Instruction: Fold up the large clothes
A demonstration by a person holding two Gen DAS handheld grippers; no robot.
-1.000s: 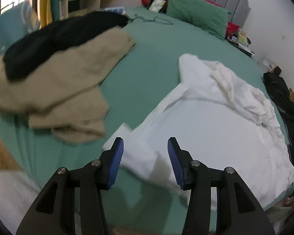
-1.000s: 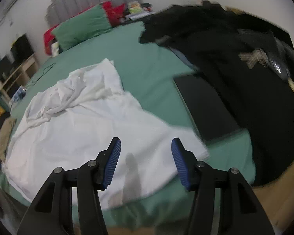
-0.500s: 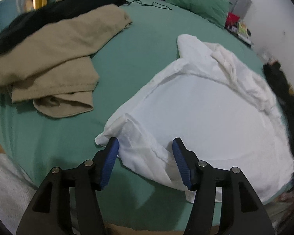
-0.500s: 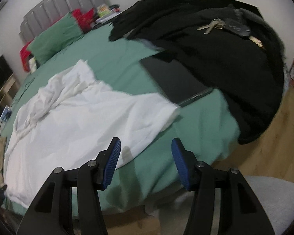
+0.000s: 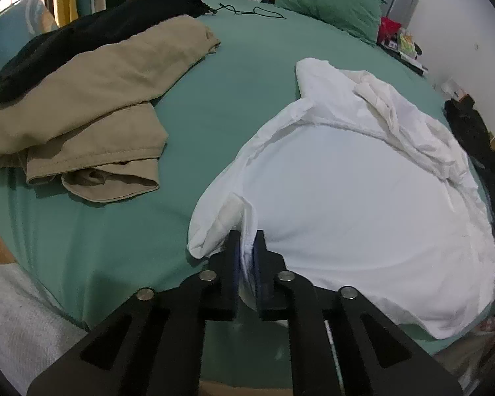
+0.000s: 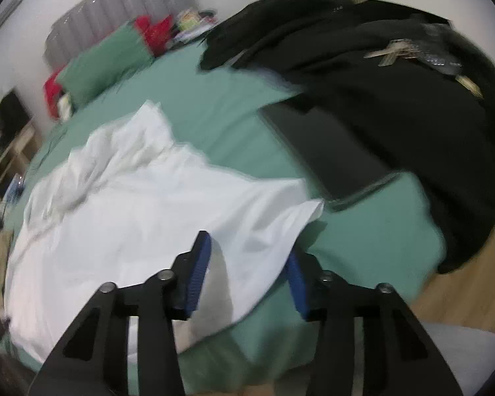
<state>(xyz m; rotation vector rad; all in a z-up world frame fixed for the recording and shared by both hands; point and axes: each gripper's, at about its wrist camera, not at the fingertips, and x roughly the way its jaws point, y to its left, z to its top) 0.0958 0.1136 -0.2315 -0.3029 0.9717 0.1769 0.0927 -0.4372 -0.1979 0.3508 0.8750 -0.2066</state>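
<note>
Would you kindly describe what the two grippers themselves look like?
Both the left gripper and the right gripper are matte black linkage frames with triangular cut-outs, round silver pivot pins and ribbed blue pads on the fingers. No cables, markings or sleeves show.

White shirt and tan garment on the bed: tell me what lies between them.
Only bare green bedsheet separates the white shirt from the tan garment; the left wrist view shows this.
</note>
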